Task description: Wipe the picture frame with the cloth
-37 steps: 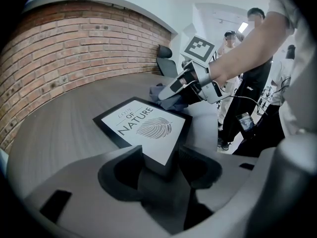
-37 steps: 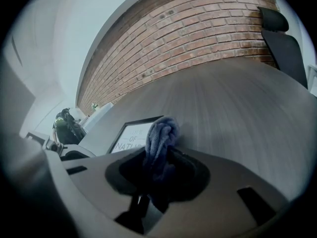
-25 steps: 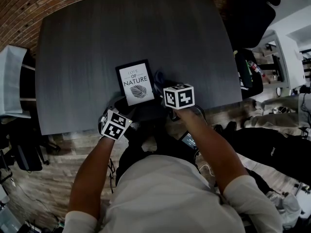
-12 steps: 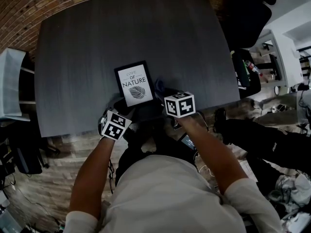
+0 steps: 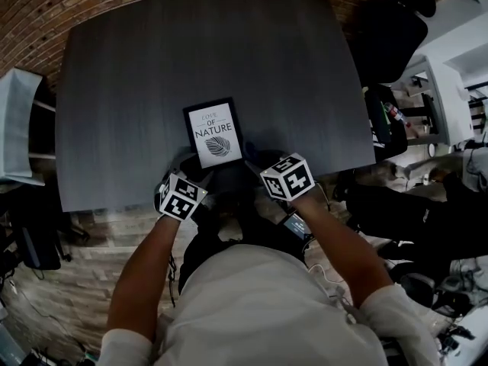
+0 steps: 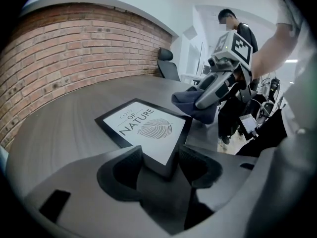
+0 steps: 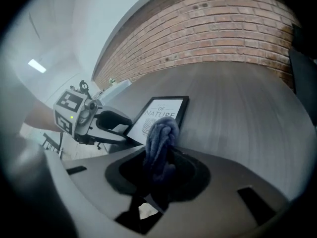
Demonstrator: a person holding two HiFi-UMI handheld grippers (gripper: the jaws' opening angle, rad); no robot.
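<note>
Picture frame point(image 5: 213, 134) (black rectangular border, white sheet printed with a leaf): lies flat on the dark grey wood-grain tabletop point(image 5: 191, 52), close to its near edge and directly ahead of me.

Cloth point(image 7: 159, 133) (dark blue, soft, bunched into a wad): stands up between the fingers of the right gripper point(image 7: 159, 162), which are clenched on it. It sits at the near right corner of the picture frame. I cannot tell whether it rests on the border or hangs just clear.

Left gripper point(image 6: 161, 157): its fingers straddle the near left corner of the picture frame, and both appear to bear on the border's edges. I read this as a steadying hold.

Change in the last second: the right gripper has drawn back from beside the frame's right edge toward the near edge of the tabletop. It has also rolled, so its marker cube point(image 5: 287, 176) now sits tilted. The picture frame and the left gripper have kept their places.

Meaning for the task: I judge that one pass along the right side has just run off at the corner. The white face shows uncovered, so most of the wiping is, in my estimate, still ahead. The cloth must go back onto the surface for the next pass.

Pose of the hands: both forearms reach forward from my body and converge on the frame's near edge. Each gripper slopes obliquely down toward the tabletop, the left one square to its corner, the right one canted.
</note>
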